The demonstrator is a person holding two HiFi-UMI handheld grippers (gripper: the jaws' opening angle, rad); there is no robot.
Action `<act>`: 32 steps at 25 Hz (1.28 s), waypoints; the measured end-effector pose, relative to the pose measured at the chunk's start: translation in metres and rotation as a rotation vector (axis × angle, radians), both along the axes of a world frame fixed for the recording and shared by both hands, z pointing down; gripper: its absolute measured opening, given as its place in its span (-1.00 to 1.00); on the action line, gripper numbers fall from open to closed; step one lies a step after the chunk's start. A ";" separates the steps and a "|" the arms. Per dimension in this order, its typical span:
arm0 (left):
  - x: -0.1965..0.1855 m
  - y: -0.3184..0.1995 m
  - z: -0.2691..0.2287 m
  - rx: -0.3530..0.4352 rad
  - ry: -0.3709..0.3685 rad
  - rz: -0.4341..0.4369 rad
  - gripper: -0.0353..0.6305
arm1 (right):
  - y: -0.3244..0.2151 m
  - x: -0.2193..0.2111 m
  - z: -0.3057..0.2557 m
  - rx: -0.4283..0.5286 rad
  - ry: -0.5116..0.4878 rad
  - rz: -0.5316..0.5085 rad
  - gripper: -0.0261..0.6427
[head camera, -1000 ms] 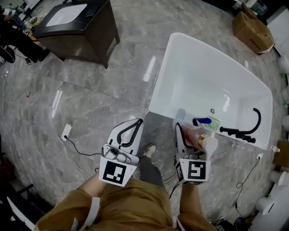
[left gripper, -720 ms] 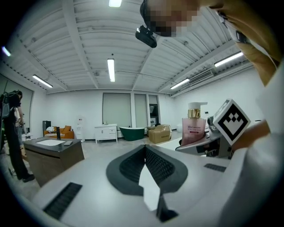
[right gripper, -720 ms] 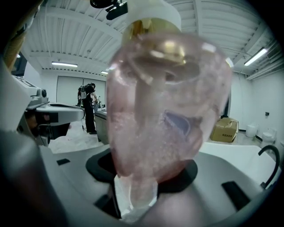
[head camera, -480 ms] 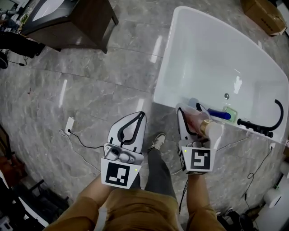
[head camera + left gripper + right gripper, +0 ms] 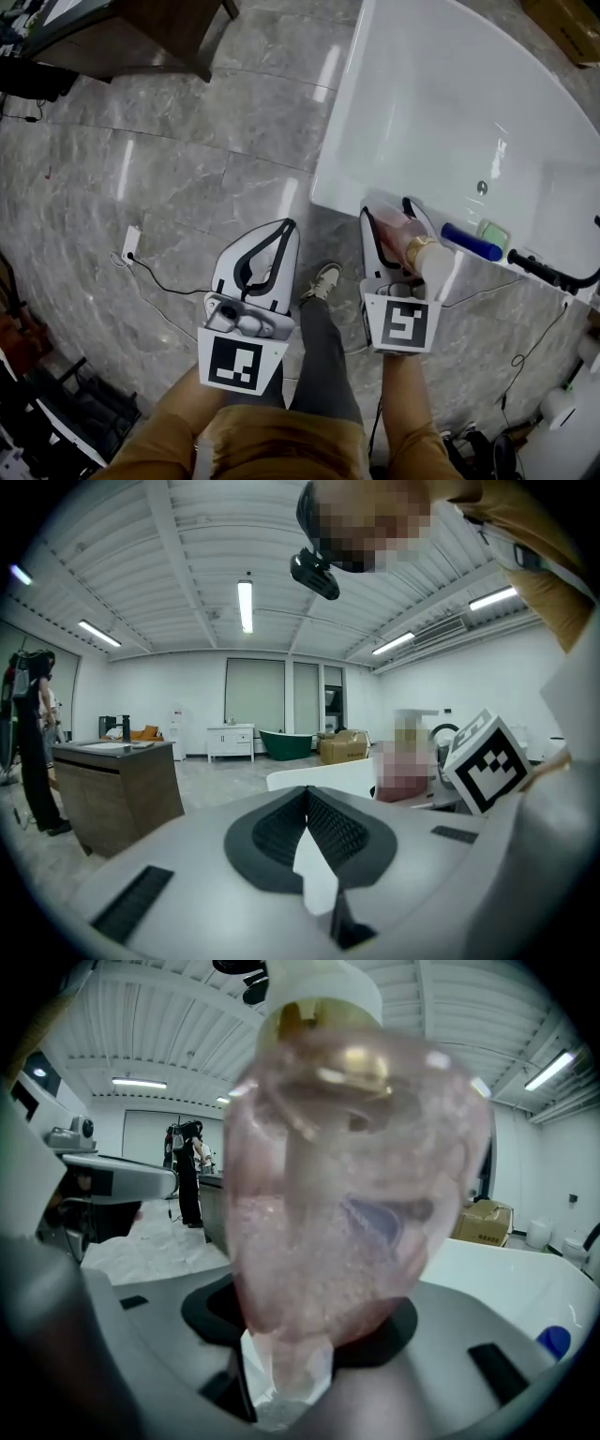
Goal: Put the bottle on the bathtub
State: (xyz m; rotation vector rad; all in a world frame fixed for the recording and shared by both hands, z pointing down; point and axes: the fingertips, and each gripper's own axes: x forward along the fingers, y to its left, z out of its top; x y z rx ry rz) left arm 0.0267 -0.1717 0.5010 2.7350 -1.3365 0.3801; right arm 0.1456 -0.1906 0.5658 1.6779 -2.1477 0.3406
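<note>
In the head view the right gripper [image 5: 386, 214] reaches forward from the person's bent arm. Its jaws pinch a pink bottle [image 5: 398, 236] by the body, white pump cap toward the person, at the near rim of the white bathtub [image 5: 342, 141]; whether it touches the rim is unclear. The left gripper [image 5: 287, 227] is level beside it over the grey floor [image 5: 187, 187], jaws tip to tip. In the left gripper view the dark pads [image 5: 272, 832] meet with nothing between them. In the right gripper view the bottle fills the frame, clamped between the pads [image 5: 211, 1312], gold collar uppermost.
</note>
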 end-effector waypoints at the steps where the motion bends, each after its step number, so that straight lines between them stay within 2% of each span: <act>1: 0.003 -0.004 0.005 0.003 0.004 -0.005 -0.87 | -0.005 0.001 0.006 0.006 -0.004 0.000 -0.21; 9: 0.008 -0.015 0.036 -0.006 -0.018 -0.032 -0.87 | -0.020 0.004 0.056 -0.007 -0.031 -0.030 -0.21; 32: 0.016 -0.027 0.066 -0.020 -0.023 -0.052 -0.87 | -0.035 0.001 0.093 0.005 -0.018 -0.069 -0.21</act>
